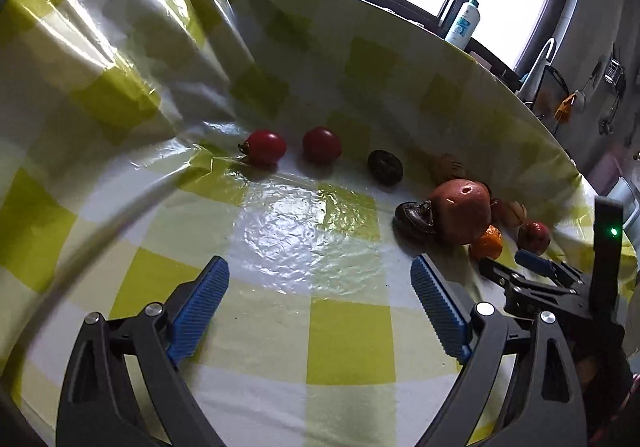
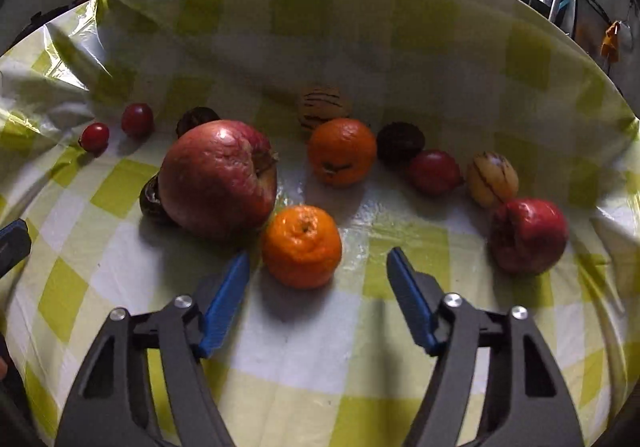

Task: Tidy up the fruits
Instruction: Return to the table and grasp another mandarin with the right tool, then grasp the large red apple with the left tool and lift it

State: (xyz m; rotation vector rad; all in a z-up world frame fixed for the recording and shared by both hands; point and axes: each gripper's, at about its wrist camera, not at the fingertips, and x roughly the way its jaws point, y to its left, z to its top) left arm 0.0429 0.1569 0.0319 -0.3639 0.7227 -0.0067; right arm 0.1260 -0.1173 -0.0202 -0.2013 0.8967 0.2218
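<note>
Hovering over the checked tabletop (image 2: 304,359), the right tool (image 2: 318,267) gapes just short of a mandarin (image 2: 302,245); the left tool (image 1: 320,283) gapes too, empty.

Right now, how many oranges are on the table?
2. One orange sits just ahead of the open right gripper, beside the big wrinkled apple. The other orange lies farther back, centre. The big apple could be hiding more.

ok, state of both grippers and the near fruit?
left gripper: open, empty, above bare cloth
right gripper: open, near orange just ahead of its tips
near orange: loose, stem up
big apple: wrinkled, touching the near orange
tablecloth: creased at left
</note>
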